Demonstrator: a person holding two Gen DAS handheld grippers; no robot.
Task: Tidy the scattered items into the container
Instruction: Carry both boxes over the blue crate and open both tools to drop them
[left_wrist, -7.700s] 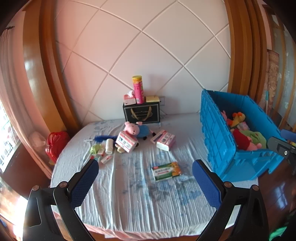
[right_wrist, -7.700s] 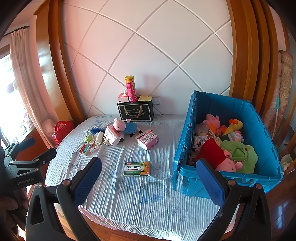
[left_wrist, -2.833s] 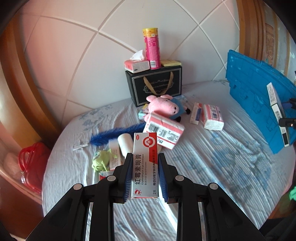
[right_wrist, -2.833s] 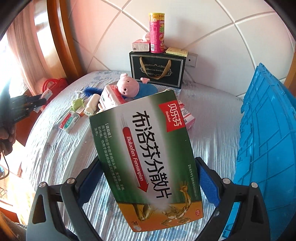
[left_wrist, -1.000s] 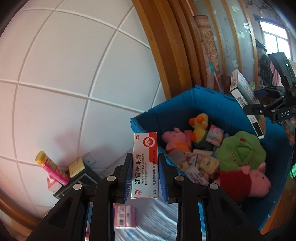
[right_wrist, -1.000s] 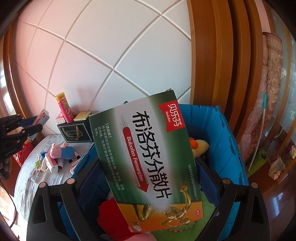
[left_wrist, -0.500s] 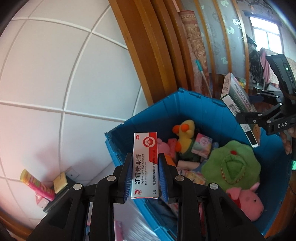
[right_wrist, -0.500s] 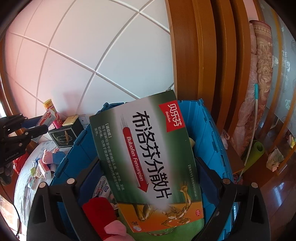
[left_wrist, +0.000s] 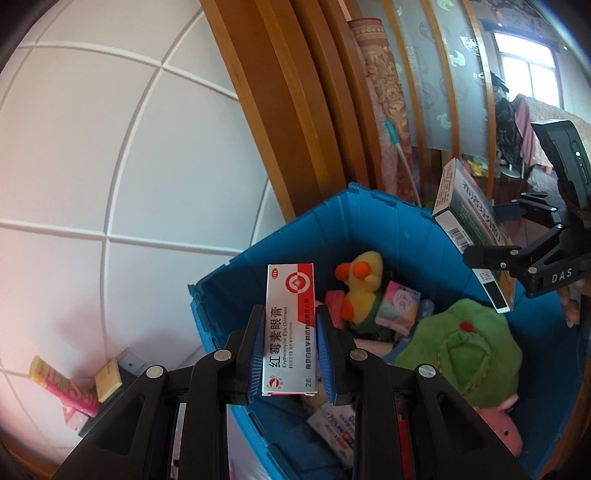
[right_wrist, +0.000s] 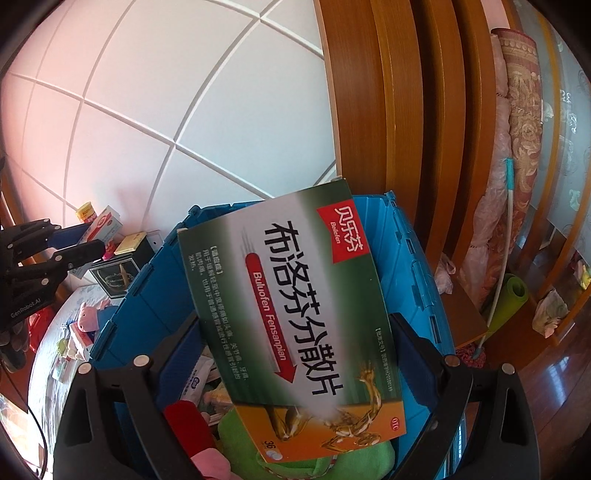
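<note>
My left gripper (left_wrist: 290, 347) is shut on a slim white and red ointment box (left_wrist: 290, 328) and holds it over the near left corner of the blue crate (left_wrist: 369, 218). My right gripper (right_wrist: 295, 354) is shut on a large green and orange medicine box (right_wrist: 295, 317), held above the same crate (right_wrist: 402, 251). The right gripper also shows in the left wrist view (left_wrist: 524, 254) over the crate's far right side. The left gripper shows at the left of the right wrist view (right_wrist: 88, 238).
The crate holds a yellow duck toy (left_wrist: 360, 280), a green plush (left_wrist: 465, 354), a pink pig plush (left_wrist: 506, 432) and several small boxes. On the bed (right_wrist: 48, 347) lie a pig toy (right_wrist: 90, 310) and small boxes. A black bag (right_wrist: 118, 275) stands at the wall. A mop (right_wrist: 498, 273) leans right.
Both grippers have moved on over the crate with their boxes. The crate now fills more of both views and the bed has slipped to the left edge.
</note>
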